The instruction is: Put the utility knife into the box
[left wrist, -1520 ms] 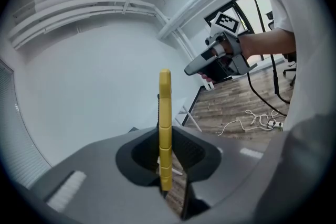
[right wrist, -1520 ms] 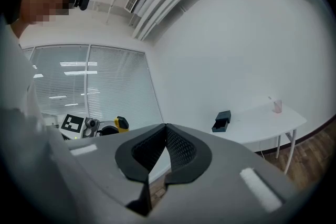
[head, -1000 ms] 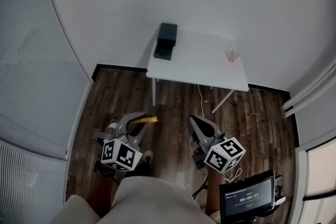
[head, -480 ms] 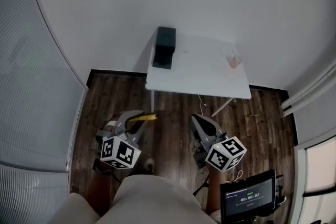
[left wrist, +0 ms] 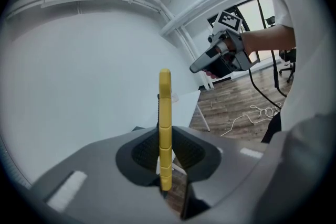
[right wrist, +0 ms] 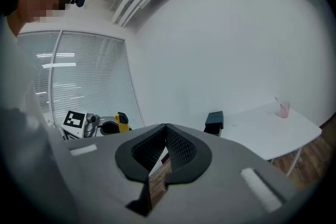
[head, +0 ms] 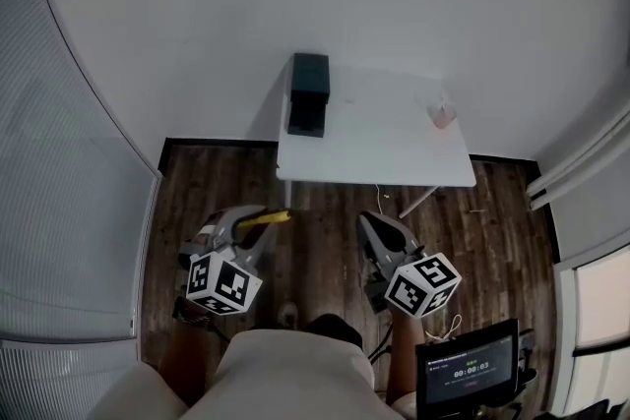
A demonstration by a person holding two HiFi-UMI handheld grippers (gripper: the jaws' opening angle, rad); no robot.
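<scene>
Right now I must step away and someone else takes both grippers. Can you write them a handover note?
Left gripper: shut on the yellow knife, which sticks out past the jaws.
Right gripper: shut, nothing in it.
Box: dark, at the far left end of the white table, across the wood floor from where you stand. Whether it is open cannot be told from here.
Done: the knife is picked up.
Left: walk to the table, put the knife into the box, and let go.
</scene>
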